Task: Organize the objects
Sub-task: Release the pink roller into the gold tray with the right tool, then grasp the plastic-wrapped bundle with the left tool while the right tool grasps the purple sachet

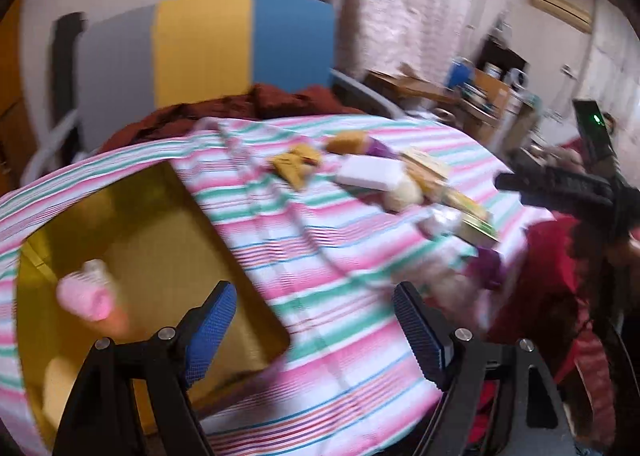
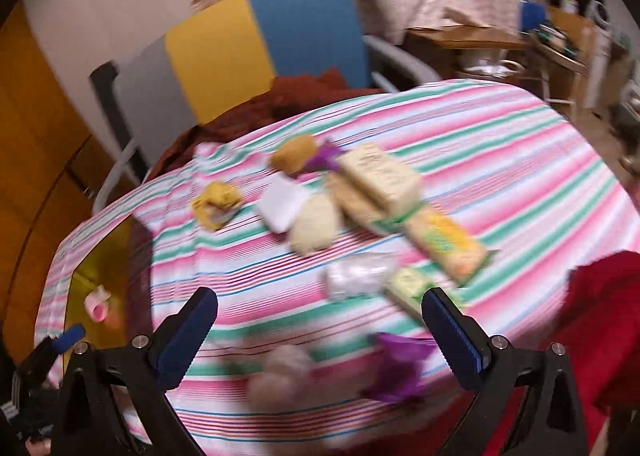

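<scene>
Nearest the right wrist camera, the right gripper (image 2: pixel 320 332) hangs with its fingers spread wide and nothing between them, just above the near edge of the striped cloth (image 2: pixel 500 144) that covers the desk. Directly below and ahead of it lie a pale pinkish item (image 2: pixel 280 376) and a purple wrapper (image 2: pixel 400 360), both blurred, so their exact shape cannot be told. The left gripper (image 1: pixel 316 332) is likewise open and empty, poised over the near right rim of the yellow box (image 1: pixel 168 240), in which a pink bottle (image 1: pixel 86 292) already lies. A little farther on sit a clear plastic packet (image 2: pixel 360 272) and a small green box (image 2: pixel 412 284), side by side. Beyond them the main cluster is packed tight: a yellow-green packet (image 2: pixel 448 240), a cream box (image 2: pixel 380 176), a round cream piece (image 2: pixel 316 224), a white block (image 2: pixel 284 204), and at the back a tan piece (image 2: pixel 292 154); a yellow crumpled item (image 2: pixel 216 200) lies apart to the left. The likely step is picking a near item for the yellow box. It would go best by settling the right gripper first, since the blur suggests fast motion, then straddling one loose near item squarely, closing low on it without catching the cloth.
</scene>
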A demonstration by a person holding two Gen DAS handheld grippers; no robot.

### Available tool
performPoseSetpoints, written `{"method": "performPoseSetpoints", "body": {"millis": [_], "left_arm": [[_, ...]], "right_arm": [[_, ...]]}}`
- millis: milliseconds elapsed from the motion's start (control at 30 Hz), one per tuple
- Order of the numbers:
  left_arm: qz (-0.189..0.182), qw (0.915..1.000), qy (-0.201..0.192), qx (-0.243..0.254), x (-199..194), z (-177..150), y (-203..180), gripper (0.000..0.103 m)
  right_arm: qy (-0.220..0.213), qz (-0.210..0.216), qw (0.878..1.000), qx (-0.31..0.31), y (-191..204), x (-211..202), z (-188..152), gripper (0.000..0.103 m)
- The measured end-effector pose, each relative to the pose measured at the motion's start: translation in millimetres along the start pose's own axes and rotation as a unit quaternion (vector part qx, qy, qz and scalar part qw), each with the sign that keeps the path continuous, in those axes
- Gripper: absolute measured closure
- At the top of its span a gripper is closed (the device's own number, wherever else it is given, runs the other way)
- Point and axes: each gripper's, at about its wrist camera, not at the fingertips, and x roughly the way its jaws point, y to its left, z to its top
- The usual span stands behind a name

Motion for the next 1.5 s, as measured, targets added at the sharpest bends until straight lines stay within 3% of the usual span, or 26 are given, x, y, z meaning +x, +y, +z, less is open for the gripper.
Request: {"method": "performPoseSetpoints", "body": {"millis": [167, 333, 400, 700, 933, 1100, 1267, 1500], "left_arm": [[-0.072, 0.9961, 0.047, 0.018, 35, 7, -34, 0.021], [-0.095, 0.9913, 0.074, 0.053, 58, 10, -68, 0.023], [-0.111, 0.9884, 0.086, 0.06, 69, 11, -79, 0.033], [-0.11, 0.9807, 0.132, 0.093, 117, 11, -120, 0.047], [-0.118, 0.975, 0.18, 0.054, 152, 3, -113, 0.06], [-0.138, 0.9754, 0.166, 0.044, 151, -2, -100, 0.063], [-0.139, 0.9762, 0.159, 0.048, 148, -5, -98, 0.063], [-0.148, 0.9772, 0.148, 0.037, 145, -7, -91, 0.063]], "right_arm": [[0.004, -0.014, 0.999, 0.038, -27, -3, 1, 0.0], [0.029, -0.026, 0.999, 0.037, -35, 4, -7, 0.0], [0.038, -0.025, 0.998, 0.04, -36, 9, -10, 0.0], [0.063, -0.046, 0.996, 0.048, -42, 26, -18, 0.0], [0.086, -0.063, 0.994, 0.032, -38, 33, -18, 0.0], [0.145, -0.088, 0.985, -0.016, -26, 49, -23, 0.001], [0.206, -0.137, 0.966, -0.076, -18, 67, -28, 0.019], [0.285, -0.135, 0.943, -0.104, -17, 95, -32, 0.047]]}}
